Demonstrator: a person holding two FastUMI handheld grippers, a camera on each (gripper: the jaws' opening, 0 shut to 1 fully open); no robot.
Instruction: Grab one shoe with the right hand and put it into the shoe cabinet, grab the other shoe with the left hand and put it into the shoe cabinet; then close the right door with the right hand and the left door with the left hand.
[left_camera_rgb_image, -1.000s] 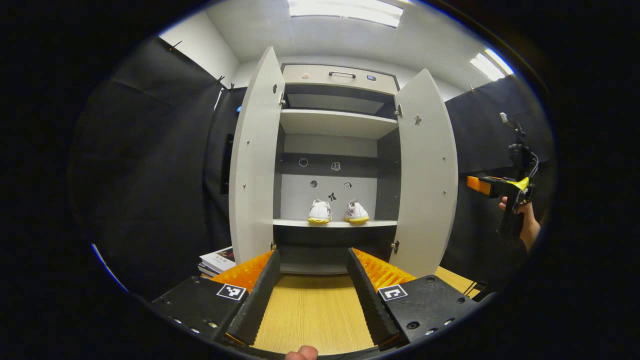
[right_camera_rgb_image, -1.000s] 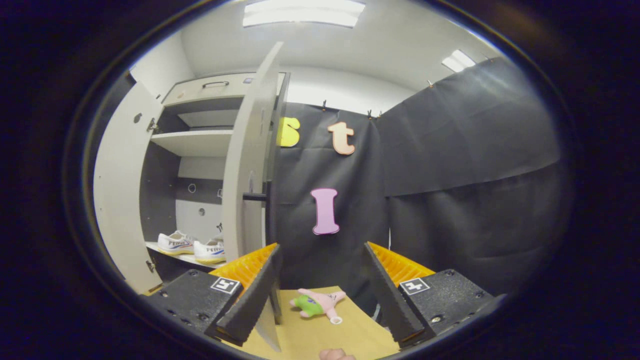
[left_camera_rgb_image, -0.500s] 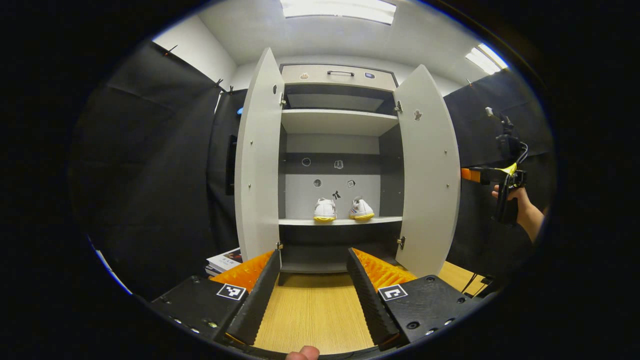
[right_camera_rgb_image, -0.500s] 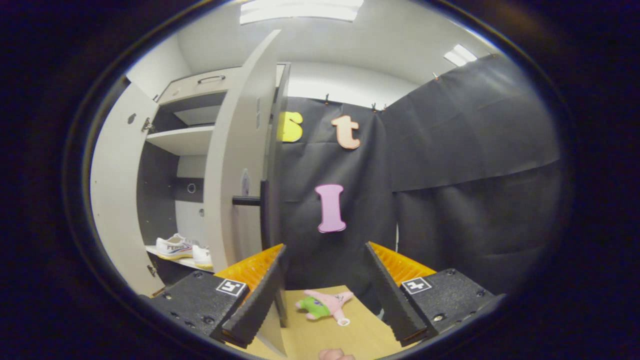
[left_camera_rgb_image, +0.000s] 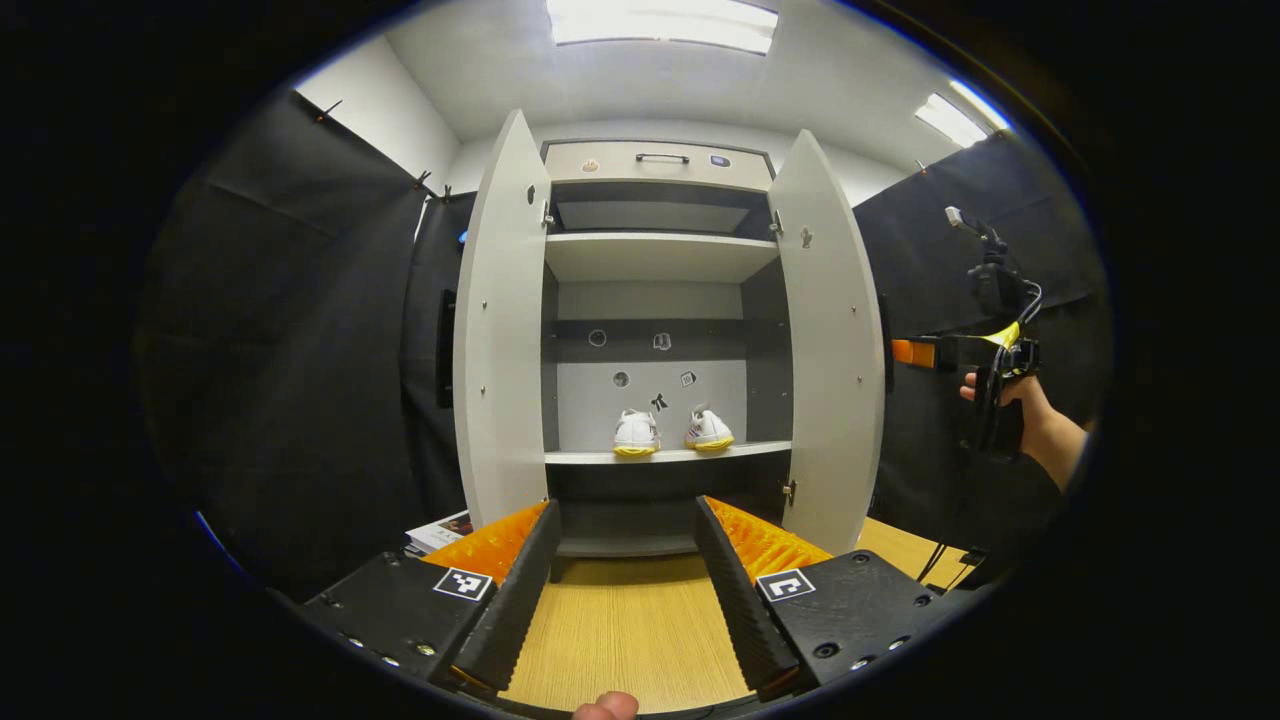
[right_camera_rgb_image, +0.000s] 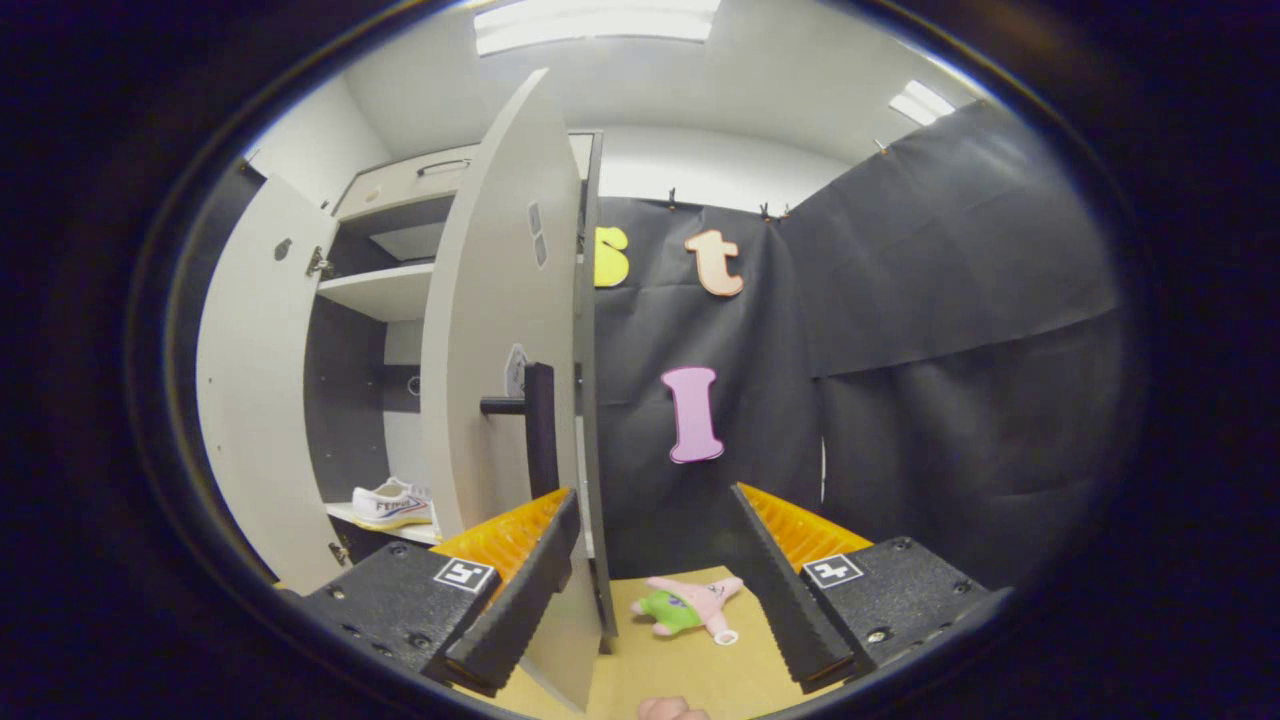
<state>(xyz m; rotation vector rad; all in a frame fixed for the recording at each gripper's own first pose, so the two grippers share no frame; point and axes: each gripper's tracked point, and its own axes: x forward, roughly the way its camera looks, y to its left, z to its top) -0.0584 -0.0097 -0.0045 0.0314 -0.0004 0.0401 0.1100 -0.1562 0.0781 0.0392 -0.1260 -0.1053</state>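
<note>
The shoe cabinet (left_camera_rgb_image: 655, 260) is standing on a wood-grain surface (left_camera_rgb_image: 630, 625), built of flat pale panels with a dark interior and a drawer with a slim bar handle at the top. Both doors are standing open: the left door (left_camera_rgb_image: 500, 330) and the right door (left_camera_rgb_image: 830, 340) are angling outward, each tall and smooth. Two white shoes (left_camera_rgb_image: 672, 430) with yellowish soles are sitting side by side, heels outward, on the lower shelf (left_camera_rgb_image: 665, 455). The left gripper (left_camera_rgb_image: 625, 590) is hovering over the surface in front of the cabinet, its ridged fingers spread wide and holding nothing. The right gripper (right_camera_rgb_image: 650, 590) is also spread wide and empty; the outer face of the right door and its dark bar handle (right_camera_rgb_image: 538, 430) are sitting just beyond its left finger, whether touching cannot be told. A small pink and green plush toy (right_camera_rgb_image: 690, 608) is lying on the surface between the right gripper's fingers, farther off. In the left gripper view, a stack of books (left_camera_rgb_image: 440, 532) is lying beside the left door, and a hand (left_camera_rgb_image: 1000, 390) is holding the right gripper out behind the right door. Black cloth is draping the booth walls in soft folds.
</note>
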